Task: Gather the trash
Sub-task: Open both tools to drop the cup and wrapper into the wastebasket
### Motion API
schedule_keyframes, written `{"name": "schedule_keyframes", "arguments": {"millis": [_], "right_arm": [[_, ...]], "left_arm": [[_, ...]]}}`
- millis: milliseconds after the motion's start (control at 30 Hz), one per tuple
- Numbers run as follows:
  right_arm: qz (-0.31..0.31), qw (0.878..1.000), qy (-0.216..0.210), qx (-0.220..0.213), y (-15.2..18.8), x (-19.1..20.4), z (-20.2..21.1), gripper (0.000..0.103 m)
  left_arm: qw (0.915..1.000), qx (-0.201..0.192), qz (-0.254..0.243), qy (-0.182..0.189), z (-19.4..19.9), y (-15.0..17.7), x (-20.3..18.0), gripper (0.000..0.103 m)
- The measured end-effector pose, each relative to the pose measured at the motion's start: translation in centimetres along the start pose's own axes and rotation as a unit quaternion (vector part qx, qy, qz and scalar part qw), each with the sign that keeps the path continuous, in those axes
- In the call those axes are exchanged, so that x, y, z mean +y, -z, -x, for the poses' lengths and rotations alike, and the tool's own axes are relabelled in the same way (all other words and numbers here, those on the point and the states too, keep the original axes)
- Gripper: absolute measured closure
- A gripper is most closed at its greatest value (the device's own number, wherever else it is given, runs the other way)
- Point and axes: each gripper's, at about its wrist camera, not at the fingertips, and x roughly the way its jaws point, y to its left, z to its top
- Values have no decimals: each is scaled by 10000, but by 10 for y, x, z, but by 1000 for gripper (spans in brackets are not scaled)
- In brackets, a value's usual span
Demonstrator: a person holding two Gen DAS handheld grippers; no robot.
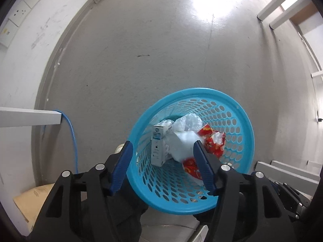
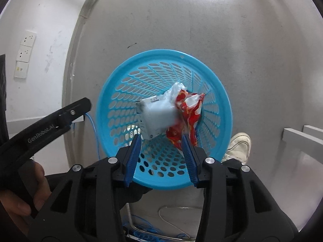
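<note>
Basket (image 2: 163,119) stands on the floor (image 2: 252,60), below and ahead of both my grippers. In it: carton (image 2: 149,119) toward the left, crumpled plastic bag (image 2: 174,90) behind it, snack wrapper (image 2: 189,113) on the right, touching the carton. Wall (image 2: 40,30) runs along the left, sockets (image 2: 25,54) on it. Cable (image 1: 71,133) hangs left of the basket. My left gripper (image 2: 60,119) sits left of the basket rim; my shoe (image 2: 239,145) right of it. Furniture legs (image 1: 282,4) stand far right.

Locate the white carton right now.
In both wrist views the white carton stands inside the blue basket, on its left side, against a white bag and red wrappers.
</note>
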Motion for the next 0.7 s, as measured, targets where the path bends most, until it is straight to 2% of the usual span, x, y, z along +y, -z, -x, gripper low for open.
{"name": "schedule_keyframes", "arguments": {"millis": [233,333,500,600,700], "right_arm": [[296,9989,360,-75,6,11,3,62],[520,9970,548,-144,14,20,8,62],[542,9956,713,-268,32,14,25,62],[566,9949,740,-375,44,14,36,58],[620,9944,757,-392,57,17,43,58]], "left_arm": [[9999,-72,-19,75,8,3,-1,44],[9996,-220,-153,-46,14,5,0,44],[9992,-4,314,233,22,11,24,44],[9992,126,269,251,26,22,26,44],[9997,-79,-11,221,42,36,19,44]]}}
